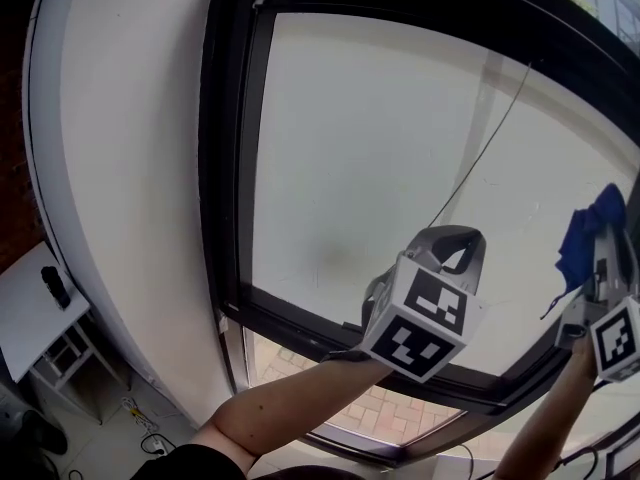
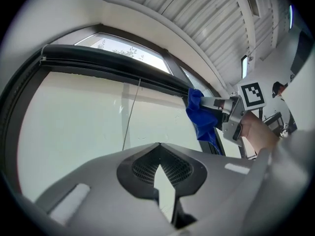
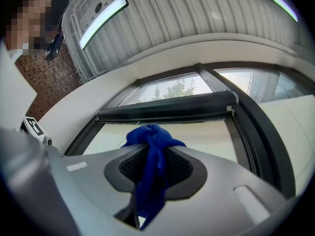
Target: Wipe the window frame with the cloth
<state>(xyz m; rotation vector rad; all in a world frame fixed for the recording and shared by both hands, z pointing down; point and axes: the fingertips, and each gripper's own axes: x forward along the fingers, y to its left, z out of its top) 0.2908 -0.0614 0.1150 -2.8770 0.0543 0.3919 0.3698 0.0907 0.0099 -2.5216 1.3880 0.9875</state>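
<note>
Presently, one window: dark window frame running from 12 o'clock down to 6 o'clock of the head view, holding a pale, cloudy pane crossed by a thin slanting cord. Below the frame's lower bar, a second pane shows brick paving outside. White wall at 9 o'clock. White table at 8 o'clock, bearing a small dark object; loose cables on the floor at 7 o'clock. Overhead, in the gripper views: ribbed pale ceiling, strip light at 11 o'clock, brick wall at 9 o'clock. Left gripper: jaws brought together at the tips, nothing between them, held in front of the pane at 5 o'clock of the head view. Right gripper: jaws clamped on a blue cloth, which bunches above the tips and hangs down through them. The cloth sits at 3 o'clock of the head view, up by the frame's right-hand upright; actual contact with the frame cannot be told.
</note>
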